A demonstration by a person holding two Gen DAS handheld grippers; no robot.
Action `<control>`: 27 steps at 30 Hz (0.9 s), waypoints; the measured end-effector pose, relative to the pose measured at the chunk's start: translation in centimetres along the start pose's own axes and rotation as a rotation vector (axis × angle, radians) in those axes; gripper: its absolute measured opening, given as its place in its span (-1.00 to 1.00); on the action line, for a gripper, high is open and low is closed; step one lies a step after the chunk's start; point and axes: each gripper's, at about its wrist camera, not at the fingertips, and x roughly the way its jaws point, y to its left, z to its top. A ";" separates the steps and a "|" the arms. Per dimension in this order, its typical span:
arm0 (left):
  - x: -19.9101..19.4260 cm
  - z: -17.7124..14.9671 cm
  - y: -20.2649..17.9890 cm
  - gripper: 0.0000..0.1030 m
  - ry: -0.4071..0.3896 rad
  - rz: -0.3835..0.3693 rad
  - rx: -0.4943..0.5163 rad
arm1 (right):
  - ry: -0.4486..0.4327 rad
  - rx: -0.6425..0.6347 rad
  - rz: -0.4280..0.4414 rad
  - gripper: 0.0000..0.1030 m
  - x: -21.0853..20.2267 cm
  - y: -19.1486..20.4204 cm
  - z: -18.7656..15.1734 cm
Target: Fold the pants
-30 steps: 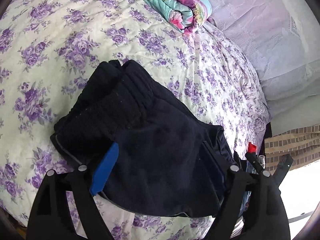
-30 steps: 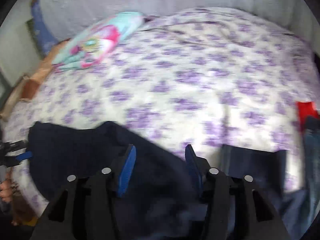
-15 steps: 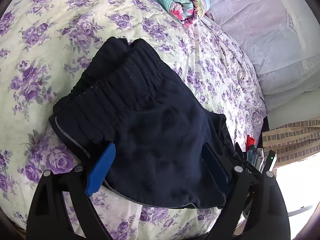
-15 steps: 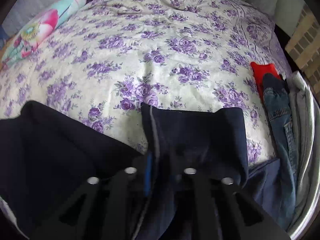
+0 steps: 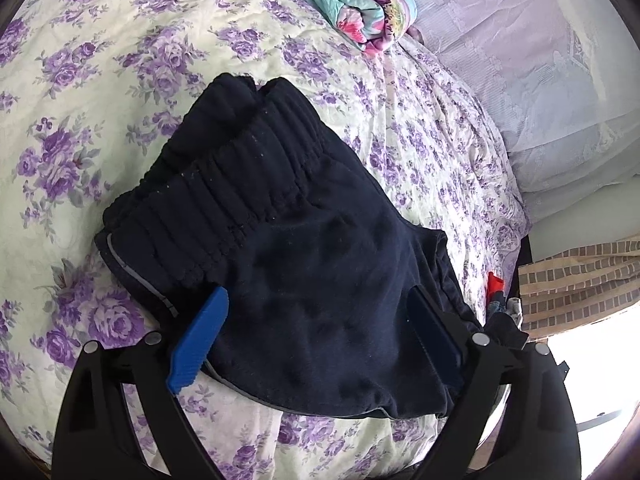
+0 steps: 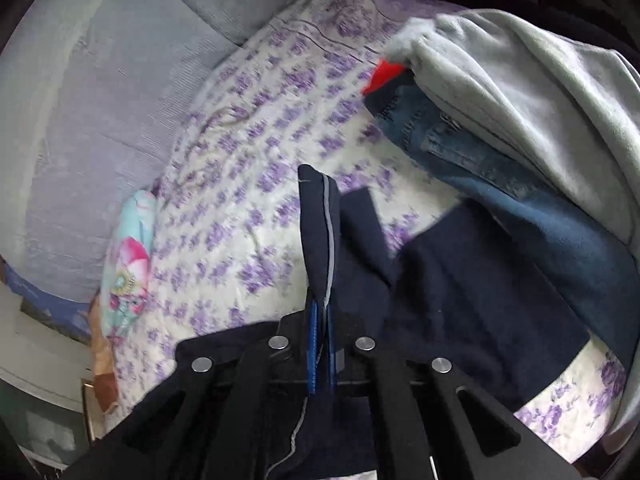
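Navy pants (image 5: 312, 280), one pair; two hand-held grippers.

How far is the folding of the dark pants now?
Partly done: the navy pants lie bunched on the bedspread, waistband showing. In hand: the right gripper is shut on a piped edge of the pants; the left gripper hangs over them, jaws opening. Left: lay that part over and flatten.

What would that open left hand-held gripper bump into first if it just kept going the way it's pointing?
Most likely the dark navy pants lying on the flowered bedspread. The left hand-held gripper points down at them, its jaws opening and nothing pinched between them. How near it is cannot be told.
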 end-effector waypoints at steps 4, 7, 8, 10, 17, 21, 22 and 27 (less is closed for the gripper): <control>0.1 0.1 0.0 0.74 0.015 -0.004 0.003 | -0.116 -0.053 0.141 -0.93 -3.9 3.7 2.2; 0.1 0.1 -0.1 0.74 0.017 -0.005 0.010 | -0.160 -0.002 0.067 -0.93 -6.6 -0.8 1.2; 0.1 0.0 -0.1 0.74 0.014 -0.006 0.010 | -0.140 0.063 0.025 -0.93 -6.5 -3.8 -0.1; 0.2 -0.1 -0.2 0.74 0.014 -0.004 0.018 | -0.077 0.209 -0.039 -0.93 -5.8 -9.8 -3.3; 0.8 0.0 -1.0 0.77 0.044 0.047 0.074 | -0.034 0.424 -0.077 -0.93 -3.3 -16.9 -9.8; 1.2 0.2 -1.5 0.84 0.059 0.069 0.084 | -0.052 0.366 -0.058 -0.93 -4.7 -15.4 -9.1; 1.3 0.2 -1.6 0.84 0.058 0.075 0.087 | -0.047 0.358 -0.059 -0.93 -4.9 -15.4 -9.1; 1.3 0.0 -1.7 0.85 0.046 0.085 0.101 | 0.096 0.350 -0.148 -0.90 -3.0 -17.5 -9.9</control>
